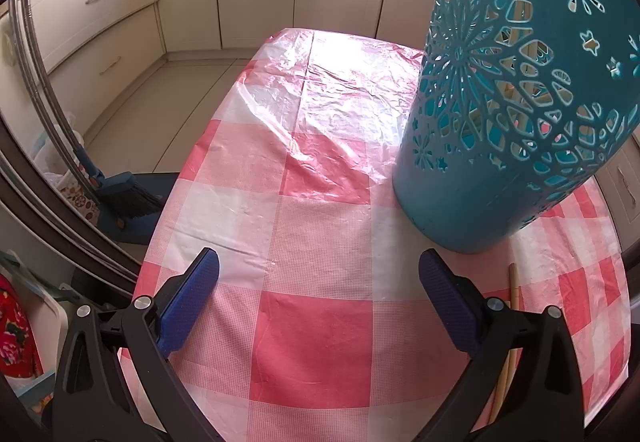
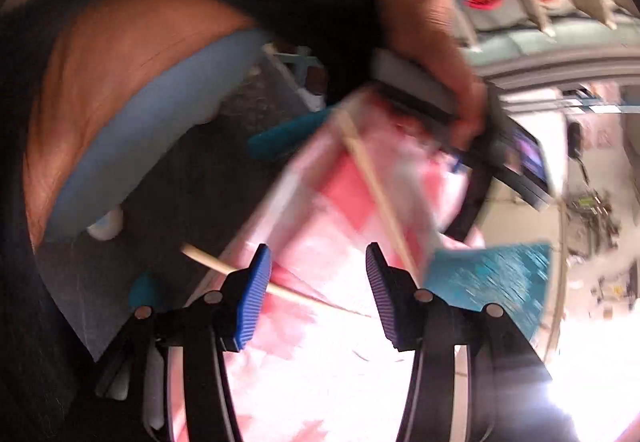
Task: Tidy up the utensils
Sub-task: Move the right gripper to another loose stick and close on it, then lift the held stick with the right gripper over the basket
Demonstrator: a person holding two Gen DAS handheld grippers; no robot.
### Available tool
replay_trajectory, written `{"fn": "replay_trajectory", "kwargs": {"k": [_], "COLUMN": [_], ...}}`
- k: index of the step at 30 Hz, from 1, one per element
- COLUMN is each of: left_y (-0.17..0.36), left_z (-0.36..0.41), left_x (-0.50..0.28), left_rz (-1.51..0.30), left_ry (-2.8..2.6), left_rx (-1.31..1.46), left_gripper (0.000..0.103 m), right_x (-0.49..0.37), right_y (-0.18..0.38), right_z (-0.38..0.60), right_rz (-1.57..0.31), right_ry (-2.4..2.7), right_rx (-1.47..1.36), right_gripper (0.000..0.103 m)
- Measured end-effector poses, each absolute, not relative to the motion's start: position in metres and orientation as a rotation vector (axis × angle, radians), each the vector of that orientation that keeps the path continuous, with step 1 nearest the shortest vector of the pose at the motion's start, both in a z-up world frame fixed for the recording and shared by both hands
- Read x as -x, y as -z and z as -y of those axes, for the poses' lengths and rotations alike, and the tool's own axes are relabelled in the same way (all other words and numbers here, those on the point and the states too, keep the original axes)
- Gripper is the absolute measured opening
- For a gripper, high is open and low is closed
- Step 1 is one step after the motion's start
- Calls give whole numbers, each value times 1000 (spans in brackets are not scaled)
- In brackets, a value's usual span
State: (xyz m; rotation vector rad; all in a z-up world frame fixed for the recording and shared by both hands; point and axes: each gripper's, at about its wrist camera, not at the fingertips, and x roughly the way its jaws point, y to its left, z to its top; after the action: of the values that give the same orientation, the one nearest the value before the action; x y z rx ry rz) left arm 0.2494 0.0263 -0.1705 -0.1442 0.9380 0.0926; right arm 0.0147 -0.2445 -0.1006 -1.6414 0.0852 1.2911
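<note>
On pink-checked plastic tablecloth (image 1: pixel 320 342): tall teal perforated plastic utensil holder (image 1: pixel 516 102), pale wooden chopsticks (image 1: pixel 514 290) beside.
Left gripper (image 1: pixel 319 302) jaws apart, empty; right gripper (image 2: pixel 319 298) likewise, view blurred.

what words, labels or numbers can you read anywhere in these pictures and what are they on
None can be read.
The teal holder bears only cut-out flowers and stars, no lettering.
The checked tablecloth is plain pattern, with no print.
The small screen in the right wrist view is too blurred to read.
The left gripper and right gripper show no markings.
</note>
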Motion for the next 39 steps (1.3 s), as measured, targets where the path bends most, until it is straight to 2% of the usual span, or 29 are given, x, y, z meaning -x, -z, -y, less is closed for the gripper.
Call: {"fn": "replay_trajectory", "kwargs": {"k": [6,14,16,18,20,31,36,39], "left_y": [171,171,171,171,171,171,171,171], "left_z": [-26,-26,-26,-26,-27,-27,-28,-29], "left_x": [-249,-249,-249,-249,-249,-249,-249,-249], "left_rz": [-939,-938,-938,-938,-938,-936,-932,-931], "left_ry": [-94,-93,-93,-94,-93,-91,-88,-86], "left_rx": [141,144,145,144,145,150,158,162], "left_gripper": [95,95,95,95,95,95,95,95], "right_x": [-11,11,11,8,9,14,9,1], "right_y": [103,130,134,134,132,147,134,117], "right_z": [275,265,260,254,253,226,219,210], "right_rz": [-138,-34,-37,-71,-98,-68,-89,-142], "right_ry": [-1278,-1350,-1362,-1371,-1371,-1381,-1362,-1327], "right_rx": [1731,1686,1664,1642,1612,1579,1518,1436], "right_gripper": [47,47,38,23,18,15,6,6]}}
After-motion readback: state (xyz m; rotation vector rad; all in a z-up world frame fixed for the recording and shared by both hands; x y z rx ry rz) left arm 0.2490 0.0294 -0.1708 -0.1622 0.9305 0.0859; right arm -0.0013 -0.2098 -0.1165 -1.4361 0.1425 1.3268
